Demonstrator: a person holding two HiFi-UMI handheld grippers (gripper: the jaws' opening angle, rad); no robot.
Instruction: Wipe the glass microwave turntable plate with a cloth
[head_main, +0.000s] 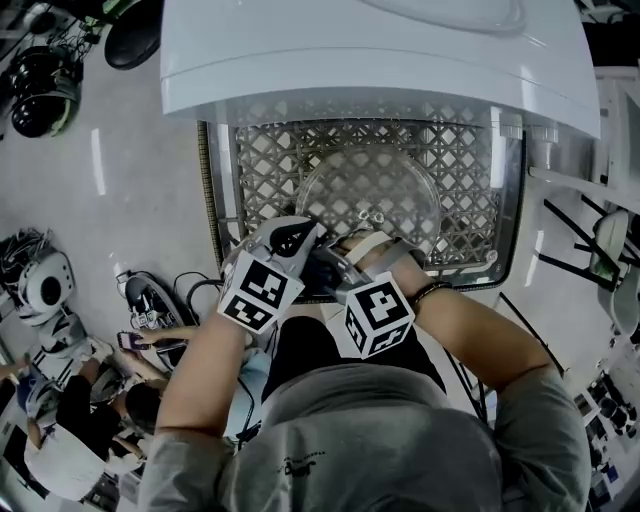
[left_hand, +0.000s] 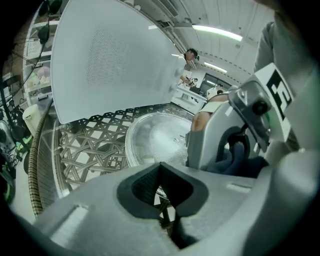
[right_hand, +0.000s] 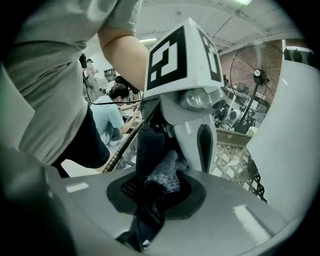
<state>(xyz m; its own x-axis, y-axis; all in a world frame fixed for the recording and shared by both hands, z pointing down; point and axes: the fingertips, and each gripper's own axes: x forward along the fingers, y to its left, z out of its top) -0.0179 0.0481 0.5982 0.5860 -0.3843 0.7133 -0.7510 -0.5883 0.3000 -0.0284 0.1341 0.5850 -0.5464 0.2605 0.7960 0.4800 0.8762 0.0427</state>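
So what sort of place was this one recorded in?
Probably a workshop or lab, not a home kitchen: a large pedestal fan, other people seated at work, and helmet-like gear and cables on the floor beside the lattice table.

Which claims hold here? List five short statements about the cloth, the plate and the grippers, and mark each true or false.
1. The right gripper is shut on a dark cloth. True.
2. The glass plate sits inside the white appliance. False: it lies on the lattice table in front of it.
3. The cloth is white. False: it is dark.
4. The jaws of the left gripper stand wide apart. False: their pads meet.
5. Both grippers are at the plate's near side, close together. True.
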